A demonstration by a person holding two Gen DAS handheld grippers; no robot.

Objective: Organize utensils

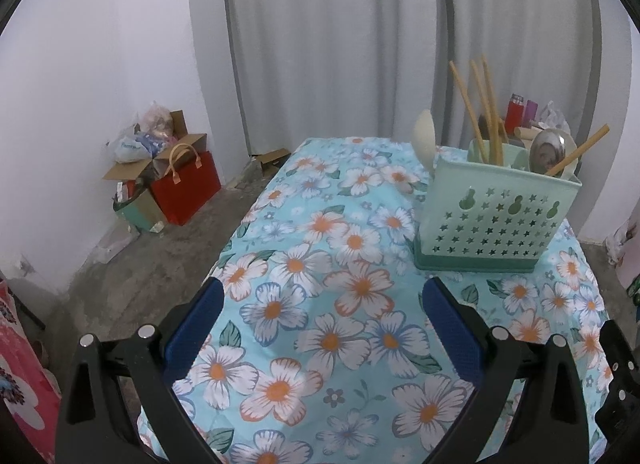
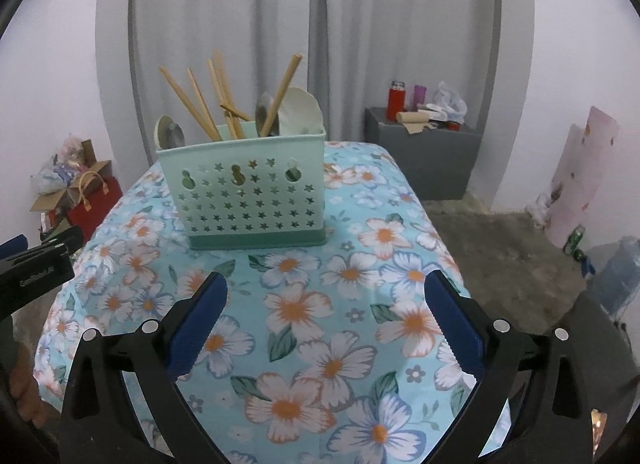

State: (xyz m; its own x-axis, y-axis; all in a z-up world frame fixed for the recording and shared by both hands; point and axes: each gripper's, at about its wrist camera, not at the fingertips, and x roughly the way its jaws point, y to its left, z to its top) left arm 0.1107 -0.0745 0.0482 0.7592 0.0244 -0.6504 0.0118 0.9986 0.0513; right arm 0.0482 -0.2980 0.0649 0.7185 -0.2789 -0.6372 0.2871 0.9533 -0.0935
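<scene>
A mint-green utensil holder (image 1: 494, 216) with star-shaped holes stands on the floral tablecloth (image 1: 320, 304); it also shows in the right wrist view (image 2: 248, 192). In it stand several wooden chopsticks (image 2: 208, 100), metal spoons (image 2: 266, 112) and white ceramic spoons (image 2: 300, 110). My left gripper (image 1: 322, 296) is open and empty above the cloth, left of the holder. My right gripper (image 2: 326, 292) is open and empty, in front of the holder. The left gripper also shows at the left edge of the right wrist view (image 2: 36, 264).
Grey curtains hang behind the table. A red bag (image 1: 186, 188) and cardboard boxes sit on the floor at the left. A grey cabinet (image 2: 424, 152) with a red bottle (image 2: 396, 100) stands at the right. The table's edges drop to a concrete floor.
</scene>
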